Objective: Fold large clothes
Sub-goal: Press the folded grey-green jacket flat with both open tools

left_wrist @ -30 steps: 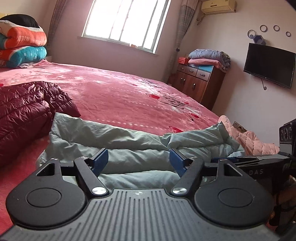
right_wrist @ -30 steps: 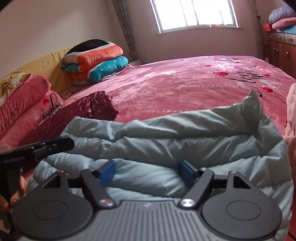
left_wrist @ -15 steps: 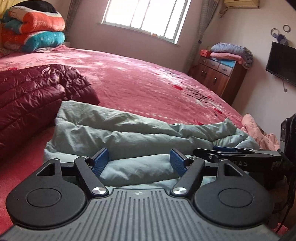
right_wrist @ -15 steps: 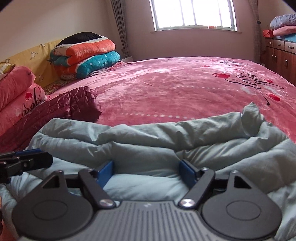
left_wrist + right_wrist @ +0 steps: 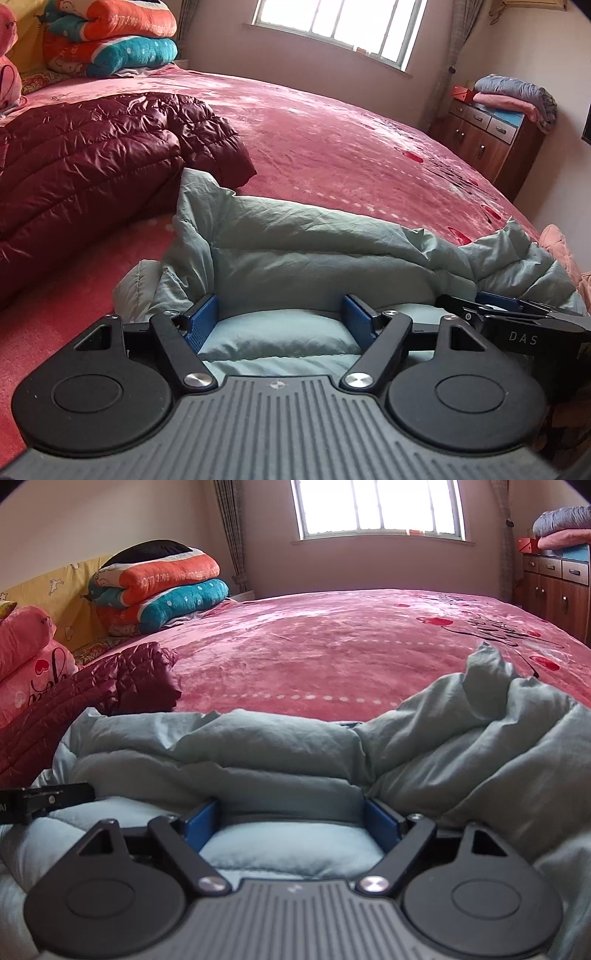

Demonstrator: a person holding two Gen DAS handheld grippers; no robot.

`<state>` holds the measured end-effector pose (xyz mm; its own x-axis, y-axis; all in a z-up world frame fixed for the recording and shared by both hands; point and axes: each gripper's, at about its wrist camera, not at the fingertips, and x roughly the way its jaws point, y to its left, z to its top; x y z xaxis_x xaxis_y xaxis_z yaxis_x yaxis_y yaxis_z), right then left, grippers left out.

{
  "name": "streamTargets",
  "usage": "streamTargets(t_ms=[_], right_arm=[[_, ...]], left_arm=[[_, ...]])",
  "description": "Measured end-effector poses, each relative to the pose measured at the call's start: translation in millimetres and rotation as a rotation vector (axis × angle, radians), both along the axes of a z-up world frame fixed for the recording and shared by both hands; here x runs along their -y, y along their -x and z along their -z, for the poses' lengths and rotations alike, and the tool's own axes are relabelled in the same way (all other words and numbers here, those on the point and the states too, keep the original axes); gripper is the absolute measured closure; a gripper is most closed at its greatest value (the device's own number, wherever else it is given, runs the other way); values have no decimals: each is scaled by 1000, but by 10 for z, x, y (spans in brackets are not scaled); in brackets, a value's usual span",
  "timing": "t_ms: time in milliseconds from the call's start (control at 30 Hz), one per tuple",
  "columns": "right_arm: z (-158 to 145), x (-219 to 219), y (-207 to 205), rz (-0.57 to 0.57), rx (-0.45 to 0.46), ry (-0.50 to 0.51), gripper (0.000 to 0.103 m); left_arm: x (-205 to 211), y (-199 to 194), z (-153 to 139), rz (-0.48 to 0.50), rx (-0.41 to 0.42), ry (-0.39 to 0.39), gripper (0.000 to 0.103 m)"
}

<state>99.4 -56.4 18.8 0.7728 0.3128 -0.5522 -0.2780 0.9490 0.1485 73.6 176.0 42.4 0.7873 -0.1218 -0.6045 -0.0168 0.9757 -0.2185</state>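
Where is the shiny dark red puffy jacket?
The dark red jacket lies on the pink bed, at the left of both views, just beyond the pale green coat the grippers work on.

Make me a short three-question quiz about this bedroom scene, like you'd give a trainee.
1. True or false: the left hand-held gripper has its jaws spread apart with the pale green padded jacket bulging between them.
2. What lies on the bed just left of the green jacket: A) a maroon quilted jacket, B) a laptop, C) a suitcase?
3. Fill in: the right hand-held gripper is ____ (open/shut).

Key: 1 true; 2 A; 3 open.
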Motion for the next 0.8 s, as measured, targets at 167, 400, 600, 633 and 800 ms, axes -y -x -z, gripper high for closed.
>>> streamTargets(t_ms=[167,400,600,633,800], right_arm=[[-100,66,66,9,-5,-23,17],[-351,367,319,116,-4,-60,10],[-389,560,471,168,-7,-12,9],[-380,580,483,170,-5,2,9],[-319,666,496,173,3,41,9]], left_arm=[[22,25,-100,-18,14,20,13],[163,136,-305,22,84,34,11],[519,93,-332,92,101,7,5],[583,88,-326,101,100,1,5],[804,49,-277,111,100,-54,3]])
